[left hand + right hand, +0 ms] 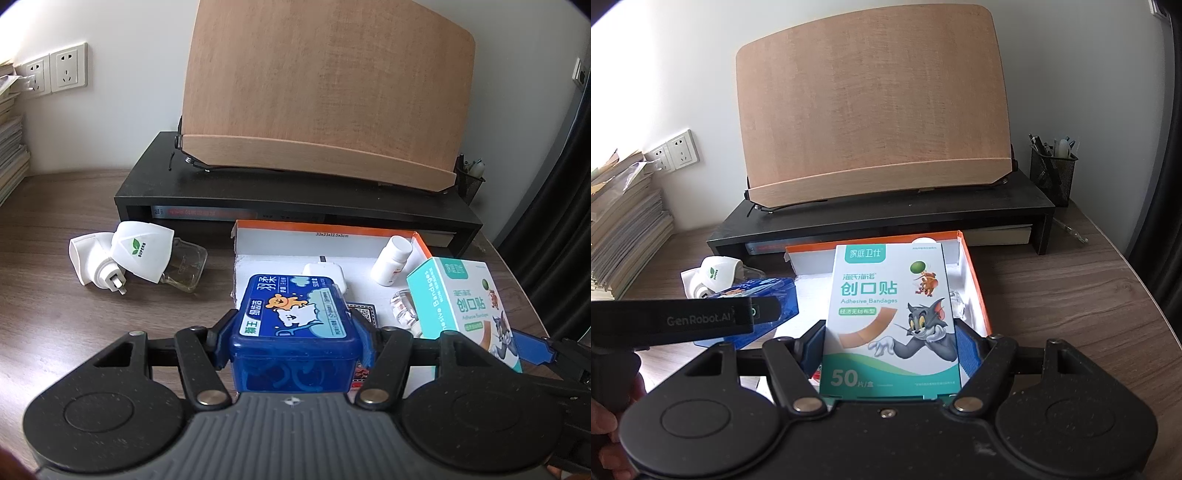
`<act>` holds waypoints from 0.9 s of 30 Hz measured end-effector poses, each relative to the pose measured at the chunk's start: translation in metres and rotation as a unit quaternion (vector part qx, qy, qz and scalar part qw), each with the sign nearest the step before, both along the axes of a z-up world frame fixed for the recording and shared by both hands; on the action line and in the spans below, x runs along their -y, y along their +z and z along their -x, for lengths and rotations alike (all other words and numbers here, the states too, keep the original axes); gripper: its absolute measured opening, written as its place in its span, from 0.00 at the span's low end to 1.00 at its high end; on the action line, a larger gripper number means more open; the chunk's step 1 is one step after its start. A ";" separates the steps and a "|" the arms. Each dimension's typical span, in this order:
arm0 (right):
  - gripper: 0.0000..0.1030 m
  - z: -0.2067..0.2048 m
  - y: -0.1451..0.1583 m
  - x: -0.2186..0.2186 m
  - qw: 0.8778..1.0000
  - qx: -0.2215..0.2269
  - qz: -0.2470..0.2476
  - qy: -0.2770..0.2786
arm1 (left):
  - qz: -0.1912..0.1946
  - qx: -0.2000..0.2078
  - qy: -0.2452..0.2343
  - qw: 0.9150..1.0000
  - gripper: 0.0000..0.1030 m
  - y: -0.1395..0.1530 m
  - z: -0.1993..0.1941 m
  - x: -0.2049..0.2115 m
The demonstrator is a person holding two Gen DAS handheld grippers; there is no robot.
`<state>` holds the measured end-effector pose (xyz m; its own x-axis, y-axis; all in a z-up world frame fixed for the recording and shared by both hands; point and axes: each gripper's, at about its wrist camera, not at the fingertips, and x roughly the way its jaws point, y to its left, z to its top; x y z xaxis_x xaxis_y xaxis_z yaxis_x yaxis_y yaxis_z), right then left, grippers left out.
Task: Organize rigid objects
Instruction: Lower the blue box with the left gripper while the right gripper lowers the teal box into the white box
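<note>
Here my left tool (295, 332) clamps the blue floss-pick box (293, 325) and my right tool (890, 343) clamps the adhesive-bandage box (890, 317). Both hang over the orange-rimmed carton (332, 243), I judge for packing beside the pill bottle (391, 264).

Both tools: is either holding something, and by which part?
Yes. The left tool clamps the blue plastic box by its two short sides. The right tool grips the adhesive bandage box by its long side edges, near the bottom.

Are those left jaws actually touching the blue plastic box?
Touching. The left wrist view shows both jaws of the left gripper pressed against the blue plastic box's sides.
</note>
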<state>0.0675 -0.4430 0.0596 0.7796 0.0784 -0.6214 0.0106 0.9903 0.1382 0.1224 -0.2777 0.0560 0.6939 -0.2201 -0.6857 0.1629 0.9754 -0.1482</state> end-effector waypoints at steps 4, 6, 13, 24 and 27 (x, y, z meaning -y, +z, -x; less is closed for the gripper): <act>0.81 0.001 0.000 -0.002 1.000 0.000 0.000 0.001 | 0.001 0.000 0.001 1.000 0.61 0.001 0.001 -0.001; 0.81 0.002 0.000 -0.004 1.000 0.000 0.000 0.002 | 0.001 0.001 0.001 1.000 0.61 0.001 0.001 -0.002; 0.81 0.005 -0.001 -0.007 1.000 -0.004 -0.001 0.005 | 0.004 0.001 0.002 1.000 0.61 0.002 0.003 -0.005; 0.81 0.012 -0.004 -0.010 1.000 -0.015 -0.004 0.007 | 0.004 0.002 -0.001 1.000 0.61 0.002 0.005 -0.004; 0.81 0.013 -0.005 -0.010 1.000 -0.016 -0.004 0.007 | 0.005 0.003 -0.001 1.000 0.61 0.003 0.005 -0.004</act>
